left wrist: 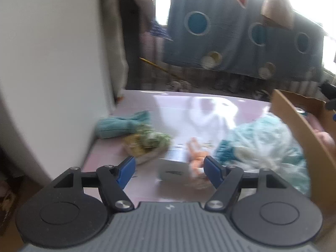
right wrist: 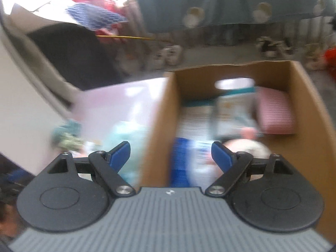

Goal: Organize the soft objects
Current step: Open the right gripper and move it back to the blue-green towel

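Soft things partly sorted: some lie in a box, several are left on the table.

A pink pad (right wrist: 275, 113) and blurred packets are seen in the cardboard box (right wrist: 304, 96). Left on the pink table (left wrist: 147, 103): a teal sock (left wrist: 117, 124), long axis left to right with its cuff leftward, a green bundle (left wrist: 147, 142) and a bagged teal item (left wrist: 262, 147). Both the left gripper (left wrist: 169, 171) and right gripper (right wrist: 171, 156) are spread wide, nothing held.

Lived-in home; hanging laundry (left wrist: 241, 33); shoes (right wrist: 170, 55) along floor

Pink table (left wrist: 147, 98) with knitwear (left wrist: 117, 126), box (right wrist: 304, 109)
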